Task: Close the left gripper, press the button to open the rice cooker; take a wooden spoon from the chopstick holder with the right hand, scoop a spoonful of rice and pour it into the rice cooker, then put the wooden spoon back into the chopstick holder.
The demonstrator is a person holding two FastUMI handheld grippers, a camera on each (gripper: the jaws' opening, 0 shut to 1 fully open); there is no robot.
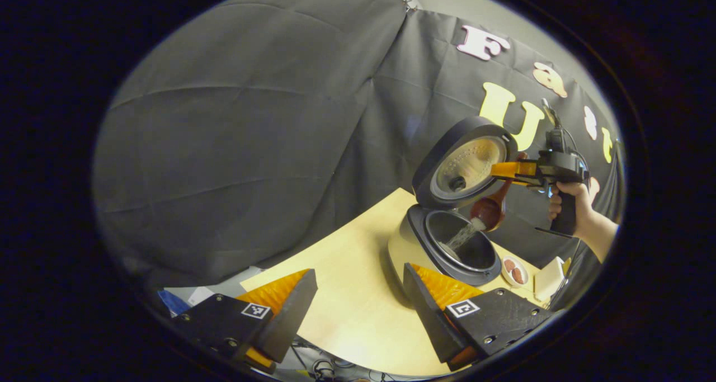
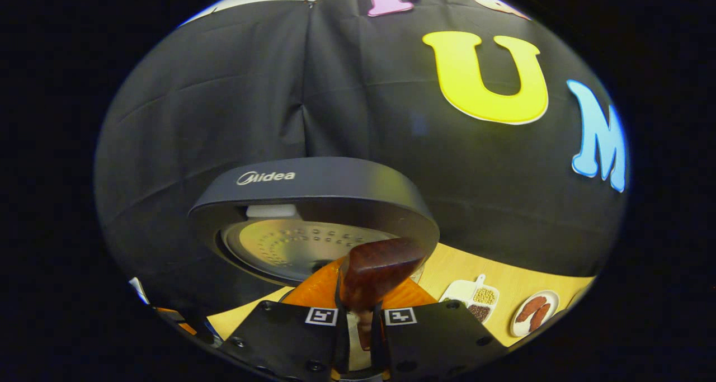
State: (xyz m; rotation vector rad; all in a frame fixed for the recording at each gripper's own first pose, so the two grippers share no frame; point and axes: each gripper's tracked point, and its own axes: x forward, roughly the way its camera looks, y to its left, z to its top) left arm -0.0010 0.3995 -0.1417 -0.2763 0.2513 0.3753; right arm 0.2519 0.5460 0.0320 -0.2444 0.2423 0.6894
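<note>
I have the rice cooker [image 1: 447,248] standing open on the bench [image 1: 347,303], its lid [image 1: 467,164] tipped up at twelve o'clock from the pot, so I judge the button press done. In the left gripper view, my right gripper [image 1: 512,170] holds the wooden spoon [image 1: 488,211] over the pot's one o'clock rim, bowl tilted down, and a stream of rice [image 1: 461,237] is falling from it into the inner pot. In the right gripper view the right gripper's [image 2: 358,329] two fingers sit narrowly apart, clamped on the spoon's handle, with the dark end of the wooden spoon [image 2: 377,270] rising between them in front of the lid [image 2: 313,203]. My left gripper [image 1: 358,309] is wide open and holds nothing, hovering low over the bench at about seven o'clock from the cooker. So the scoop is made and the pour is in hand; what I reckon is left is to empty the spoon and carry it back to the chopstick holder. Small dishes [image 2: 503,303] sit on the bench at four o'clock from the cooker
</note>
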